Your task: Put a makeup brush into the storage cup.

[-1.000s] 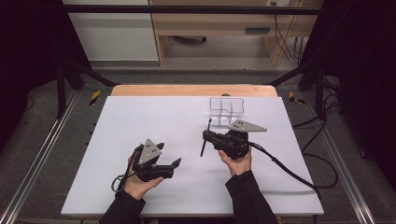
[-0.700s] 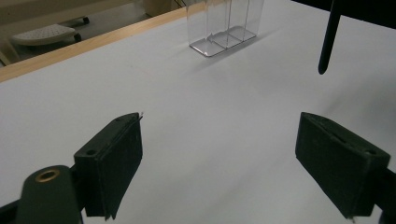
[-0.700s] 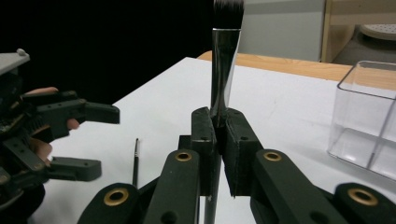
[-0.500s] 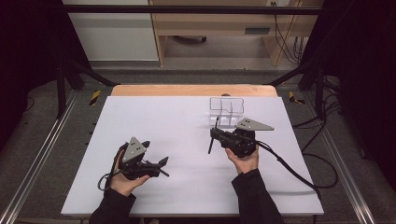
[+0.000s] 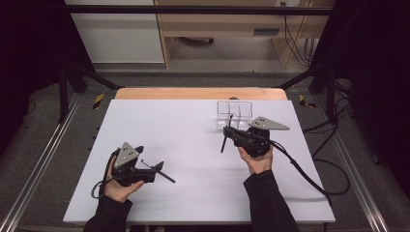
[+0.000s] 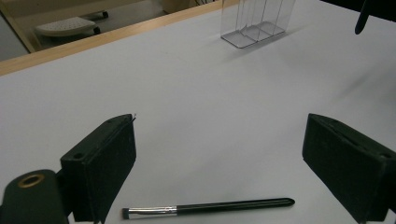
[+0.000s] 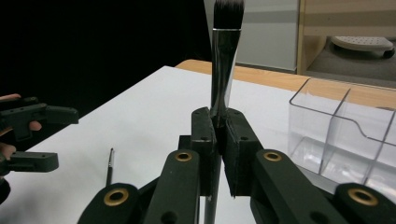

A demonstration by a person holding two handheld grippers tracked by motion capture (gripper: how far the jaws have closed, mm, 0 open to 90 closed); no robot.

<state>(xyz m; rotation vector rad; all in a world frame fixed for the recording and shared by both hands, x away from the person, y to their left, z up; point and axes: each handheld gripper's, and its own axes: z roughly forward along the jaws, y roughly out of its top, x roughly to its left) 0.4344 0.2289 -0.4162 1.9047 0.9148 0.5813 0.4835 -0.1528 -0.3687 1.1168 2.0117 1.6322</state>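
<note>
Left claw [image 5: 157,170] jaws just opened wide, right claw [image 5: 227,133] clamped tight.

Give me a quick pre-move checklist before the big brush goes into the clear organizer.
1. Right gripper shut on the large brush: ok.
2. Large brush upright in the jaws, bristles up: ok.
3. Clear organizer upright on the table, beside the right gripper: ok.
4. Organizer compartments free of other items: ok, as far as they show.
5. Left gripper open, its jaws having just been opening; small brush lies flat between them, untouched: ok.
6. Left hand well away from the organizer: ok.
</note>
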